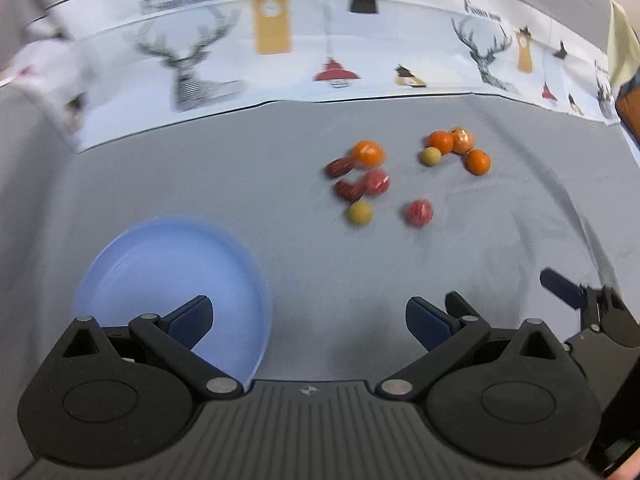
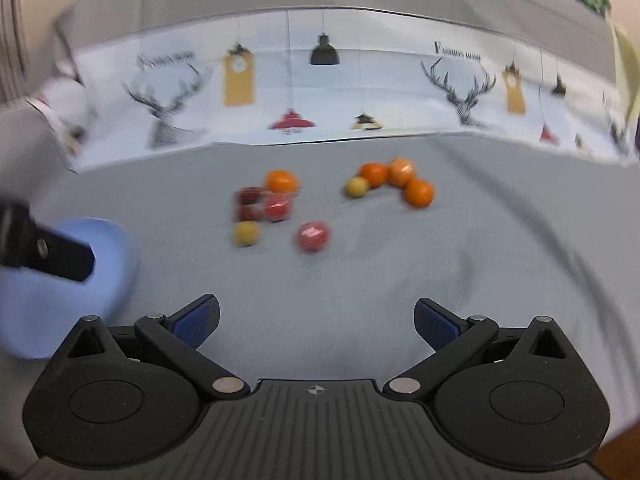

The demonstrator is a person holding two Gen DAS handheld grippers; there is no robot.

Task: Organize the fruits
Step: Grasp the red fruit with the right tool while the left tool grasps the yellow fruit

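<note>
Both claws, left (image 1: 308, 322) and right (image 2: 316, 322), were spread wide and empty, fruits (image 2: 316, 236) loose mid-frame, blue bowl (image 1: 120, 256) lower left. You could've nudged those round ones rolling off the cloth.

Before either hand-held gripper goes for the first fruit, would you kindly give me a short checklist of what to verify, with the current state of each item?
1. Left hand-held gripper open and holding nothing: ok.
2. Right hand-held gripper open and holding nothing: ok.
3. Blue plate has no fruit in it: ok on the part in view; its near edge is hidden behind the left hand-held gripper.
4. Fruits all on the grey cloth, none in a grip: ok.
5. Lone red fruit stands apart from its neighbours for a clean grasp: ok.
6. Exact fruit types and count: cannot tell, both views are motion-blurred.
</note>
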